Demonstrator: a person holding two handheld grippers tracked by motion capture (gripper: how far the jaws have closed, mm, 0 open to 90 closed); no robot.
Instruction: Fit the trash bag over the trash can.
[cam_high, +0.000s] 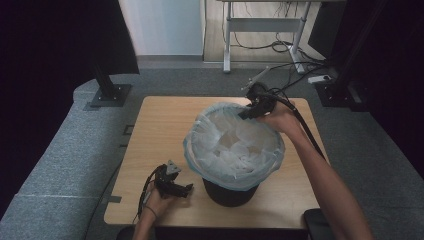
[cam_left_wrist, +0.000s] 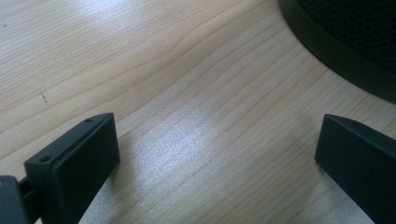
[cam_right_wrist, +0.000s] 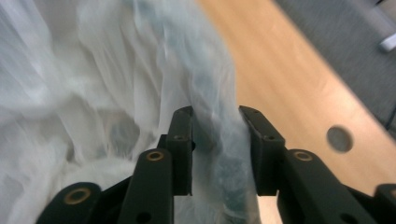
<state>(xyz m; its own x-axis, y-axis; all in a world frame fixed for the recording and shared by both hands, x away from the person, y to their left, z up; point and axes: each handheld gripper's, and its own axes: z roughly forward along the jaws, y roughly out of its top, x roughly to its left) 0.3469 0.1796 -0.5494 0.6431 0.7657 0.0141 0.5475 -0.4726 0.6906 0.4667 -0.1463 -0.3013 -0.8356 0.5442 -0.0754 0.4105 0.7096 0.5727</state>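
The bin (cam_high: 230, 192), a black mesh basket, stands on the wooden table (cam_high: 155, 130), toward the table's near edge and a little right of its middle. A thin white liner bag (cam_high: 232, 147) sits inside it, its mouth folded out and down over the bin's rim so that the plastic covers the whole top and hangs as a pale skirt around the upper wall. The work in hand looks like seating that liner around the rim.

At the far right of the bin's rim, the right gripper (cam_high: 248, 113) reaches in from the person's right hand (cam_high: 282, 119). In the right gripper view its two black jaws straddle the bagged rim (cam_right_wrist: 219, 140), one inside the bin and one outside, narrowly parted around the fold. Whether the pads actually press on the plastic I cannot tell; they seem to stand just clear of it or barely touch. Straddling the edge this way would let the person pull or smooth the film along the rim.

Near the bin's left foot, the left gripper (cam_high: 182, 190) rests low on the table in the left hand (cam_high: 159, 202). In the left gripper view its jaws are spread wide with bare wood between them, and the bin's black base (cam_left_wrist: 336, 51) curves past just beyond. It holds nothing, probably parked there until needed to steady the bin.
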